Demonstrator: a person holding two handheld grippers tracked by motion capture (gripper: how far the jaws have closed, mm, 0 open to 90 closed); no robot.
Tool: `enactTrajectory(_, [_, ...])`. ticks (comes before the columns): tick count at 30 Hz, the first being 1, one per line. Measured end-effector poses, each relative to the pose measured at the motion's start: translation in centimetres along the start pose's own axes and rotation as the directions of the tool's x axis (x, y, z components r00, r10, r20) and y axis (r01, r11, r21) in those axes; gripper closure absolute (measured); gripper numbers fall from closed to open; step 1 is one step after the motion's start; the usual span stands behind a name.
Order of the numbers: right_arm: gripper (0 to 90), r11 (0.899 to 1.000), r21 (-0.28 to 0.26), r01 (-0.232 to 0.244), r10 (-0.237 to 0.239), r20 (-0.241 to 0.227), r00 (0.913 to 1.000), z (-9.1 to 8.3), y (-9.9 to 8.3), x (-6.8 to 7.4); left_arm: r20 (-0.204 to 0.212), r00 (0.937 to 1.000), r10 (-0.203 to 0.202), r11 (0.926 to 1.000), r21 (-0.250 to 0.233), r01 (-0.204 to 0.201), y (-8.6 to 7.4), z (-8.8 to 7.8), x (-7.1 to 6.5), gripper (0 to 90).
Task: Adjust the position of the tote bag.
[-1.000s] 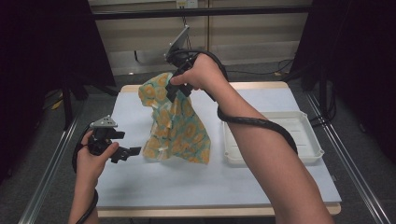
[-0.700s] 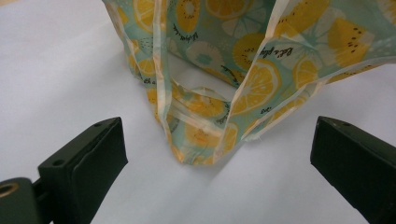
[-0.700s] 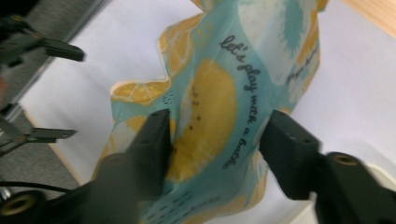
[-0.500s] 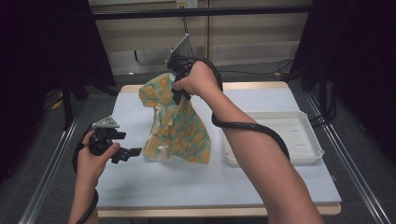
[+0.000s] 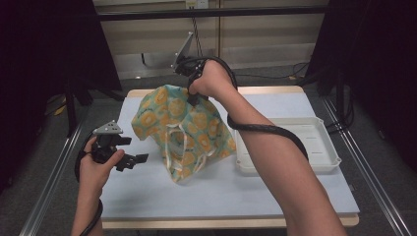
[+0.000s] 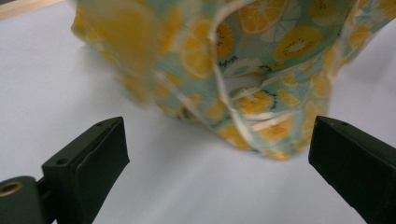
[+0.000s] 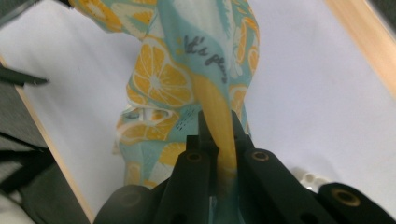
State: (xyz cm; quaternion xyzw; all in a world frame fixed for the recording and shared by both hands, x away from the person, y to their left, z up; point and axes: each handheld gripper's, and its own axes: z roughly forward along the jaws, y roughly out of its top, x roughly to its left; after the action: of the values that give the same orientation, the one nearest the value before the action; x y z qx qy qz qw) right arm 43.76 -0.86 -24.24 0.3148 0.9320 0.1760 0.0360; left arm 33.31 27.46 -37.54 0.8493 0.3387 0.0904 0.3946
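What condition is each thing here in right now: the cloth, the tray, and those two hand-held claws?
Cloth: lifted by its top, bottom edge on the table.
Tray: empty, flat on the table.
Right gripper: jaws shut on the cloth.
Left gripper: jaws wide open, holding nothing, facing the cloth.

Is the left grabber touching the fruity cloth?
Apart. In the left gripper view, the left gripper stands wide open with bare table between its jaws and the fruit-print cloth, which hangs beyond them.
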Motion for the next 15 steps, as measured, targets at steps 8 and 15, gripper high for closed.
enactTrajectory(8, [90.0,0.966,-0.022,0.256,-0.257,-0.085,0.9626,-1.3,0.2,0.6,0.003,1.0,-0.006,0.9999,-0.014,0.006,0.0,-0.1,0.0,4.7])
enactTrajectory(15, [90.0,0.913,-0.009,0.407,-0.405,-0.115,0.9068,-0.1,-0.1,0.6,0.003,0.9999,-0.013,0.9998,-0.013,0.014,-0.2,-0.2,0.1,4.7])
